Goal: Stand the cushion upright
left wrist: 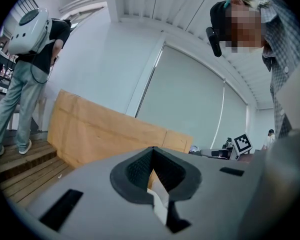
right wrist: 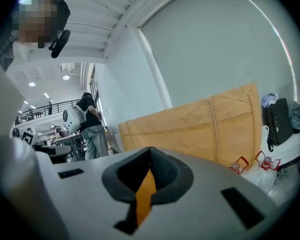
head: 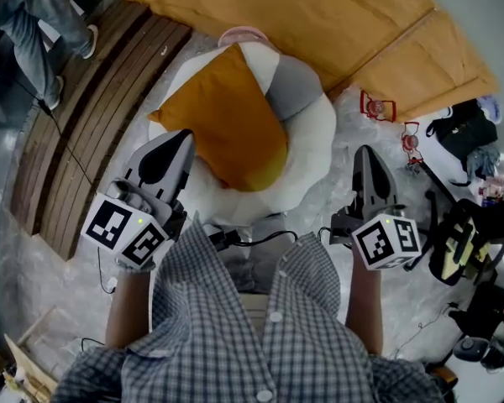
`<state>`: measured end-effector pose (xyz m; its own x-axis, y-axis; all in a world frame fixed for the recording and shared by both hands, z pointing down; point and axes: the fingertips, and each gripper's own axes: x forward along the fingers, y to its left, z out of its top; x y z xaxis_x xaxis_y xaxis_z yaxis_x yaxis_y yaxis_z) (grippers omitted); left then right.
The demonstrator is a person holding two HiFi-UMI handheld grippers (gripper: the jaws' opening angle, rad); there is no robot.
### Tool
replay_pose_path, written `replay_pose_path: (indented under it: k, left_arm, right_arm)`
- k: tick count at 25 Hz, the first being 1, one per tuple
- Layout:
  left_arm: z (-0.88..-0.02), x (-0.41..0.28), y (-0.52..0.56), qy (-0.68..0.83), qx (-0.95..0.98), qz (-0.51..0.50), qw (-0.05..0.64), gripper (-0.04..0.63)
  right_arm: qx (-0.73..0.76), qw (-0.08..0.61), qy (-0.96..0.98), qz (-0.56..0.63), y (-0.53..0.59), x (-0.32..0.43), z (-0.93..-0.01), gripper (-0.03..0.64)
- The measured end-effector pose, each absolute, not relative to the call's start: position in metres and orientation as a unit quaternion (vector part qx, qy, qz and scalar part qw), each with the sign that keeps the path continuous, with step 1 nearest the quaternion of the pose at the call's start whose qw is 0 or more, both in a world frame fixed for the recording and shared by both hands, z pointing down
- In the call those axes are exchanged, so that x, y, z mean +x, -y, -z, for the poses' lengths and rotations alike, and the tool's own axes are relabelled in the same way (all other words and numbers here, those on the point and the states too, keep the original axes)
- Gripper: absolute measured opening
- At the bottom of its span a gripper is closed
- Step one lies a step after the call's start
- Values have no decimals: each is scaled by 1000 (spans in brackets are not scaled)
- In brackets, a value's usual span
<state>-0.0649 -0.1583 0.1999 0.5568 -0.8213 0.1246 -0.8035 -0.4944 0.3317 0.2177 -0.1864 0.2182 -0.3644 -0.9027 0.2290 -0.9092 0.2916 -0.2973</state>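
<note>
An orange cushion (head: 227, 124) rests on a round white chair (head: 317, 141) and leans over a grey cushion (head: 294, 86); from above I cannot tell how steeply it stands. My left gripper (head: 178, 137) is shut, its tip at the cushion's lower left edge; whether it touches is unclear. My right gripper (head: 365, 151) is shut and stands apart from the chair's right side. In the left gripper view the left gripper (left wrist: 152, 149) holds nothing. In the right gripper view only an orange sliver shows past the right gripper (right wrist: 150, 149).
A tall brown cardboard panel (head: 319, 15) stands behind the chair. Wooden steps (head: 92, 116) run at the left, where a person (head: 34, 32) stands. Red lanterns (head: 378, 106) and a black bag (head: 464, 128) lie at the right on crinkled plastic sheeting.
</note>
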Motion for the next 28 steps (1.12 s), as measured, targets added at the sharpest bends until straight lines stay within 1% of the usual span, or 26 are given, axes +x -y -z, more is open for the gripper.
replay_pose_path:
  k: [6,28]
  left_arm:
    - [-199,-68,157,476,860,29,178,6]
    - [-199,-67,151,478,858,31,184,7]
  right_arm:
    - [555,23,812,-176,183,212,-217,6]
    - [552,23,814,-179,177,208,-217,6]
